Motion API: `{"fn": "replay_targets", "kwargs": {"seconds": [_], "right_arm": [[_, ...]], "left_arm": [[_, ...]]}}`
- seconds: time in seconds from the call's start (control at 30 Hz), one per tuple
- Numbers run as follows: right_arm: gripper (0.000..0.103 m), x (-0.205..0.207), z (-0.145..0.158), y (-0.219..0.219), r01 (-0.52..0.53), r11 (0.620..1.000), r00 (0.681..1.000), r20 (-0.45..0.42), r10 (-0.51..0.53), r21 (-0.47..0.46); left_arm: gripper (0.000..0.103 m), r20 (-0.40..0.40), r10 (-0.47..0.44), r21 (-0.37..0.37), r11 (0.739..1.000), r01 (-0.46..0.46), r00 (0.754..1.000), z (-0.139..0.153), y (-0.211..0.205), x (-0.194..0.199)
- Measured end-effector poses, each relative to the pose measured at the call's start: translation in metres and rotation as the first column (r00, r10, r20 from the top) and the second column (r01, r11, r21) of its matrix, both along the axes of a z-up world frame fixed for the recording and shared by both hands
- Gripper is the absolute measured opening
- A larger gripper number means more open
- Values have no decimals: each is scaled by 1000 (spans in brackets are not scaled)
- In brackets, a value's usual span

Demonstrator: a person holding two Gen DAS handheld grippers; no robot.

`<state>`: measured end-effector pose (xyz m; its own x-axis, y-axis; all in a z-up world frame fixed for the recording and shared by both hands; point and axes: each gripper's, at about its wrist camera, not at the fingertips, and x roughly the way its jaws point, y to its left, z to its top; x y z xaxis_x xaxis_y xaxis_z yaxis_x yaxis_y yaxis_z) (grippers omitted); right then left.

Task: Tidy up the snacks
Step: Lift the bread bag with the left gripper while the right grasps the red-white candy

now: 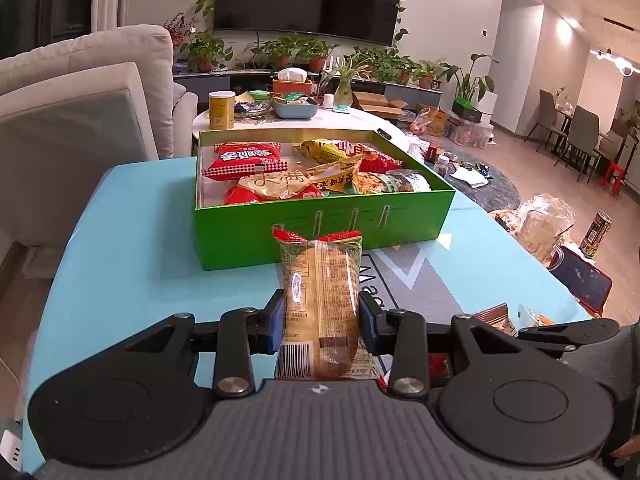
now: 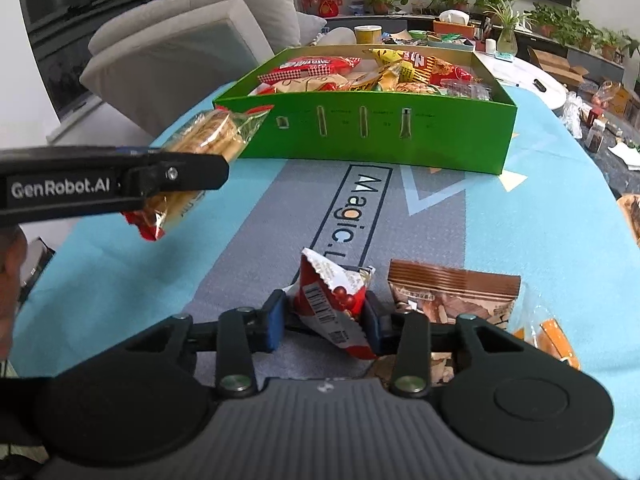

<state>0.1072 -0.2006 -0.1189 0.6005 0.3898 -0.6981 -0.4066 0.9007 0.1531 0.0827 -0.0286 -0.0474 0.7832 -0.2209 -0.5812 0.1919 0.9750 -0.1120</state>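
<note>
Snacks remain: left gripper [image 1: 322,316] fingers clamp a biscuit packet [image 1: 320,300] for the green box [image 1: 320,224], while right gripper [image 2: 325,322] fingers stand apart around a red packet [image 2: 332,304] on the surface's near edge.

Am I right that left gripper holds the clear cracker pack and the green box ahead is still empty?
Not quite. The left gripper does hold the cracker pack, but the green box already holds several snack bags, as the left wrist view shows.

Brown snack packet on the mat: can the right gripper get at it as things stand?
Probably not yet: the right gripper has its jaws around the red snack packet. The brown snack packet lies just beside it, uncovered, so once that is cleared the way looks free.
</note>
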Motion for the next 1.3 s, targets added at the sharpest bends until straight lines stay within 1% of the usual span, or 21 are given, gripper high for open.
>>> {"fn": "replay_targets", "kwargs": {"seconds": [0.3, 0.5, 0.8, 1.0, 1.3], "right_arm": [[67, -2, 12, -5, 31, 998, 999, 31, -33, 57], [67, -2, 25, -8, 49, 994, 996, 72, -56, 103], [67, 13, 52, -13, 61, 984, 985, 149, -87, 168], [67, 27, 64, -17, 80, 977, 976, 185, -118, 199], [67, 55, 76, -25, 106, 970, 962, 222, -156, 220]], "left_arm": [[35, 9, 4, -3, 1000, -4, 1000, 2, 4, -1], [35, 20, 14, -12, 1000, -14, 1000, 4, 8, -1], [35, 70, -8, 11, 1000, 7, 998, 17, 3, 5], [35, 100, -33, 21, 999, 32, 994, 26, -2, 20], [35, 123, -34, 40, 999, 29, 992, 35, -6, 54]]}}
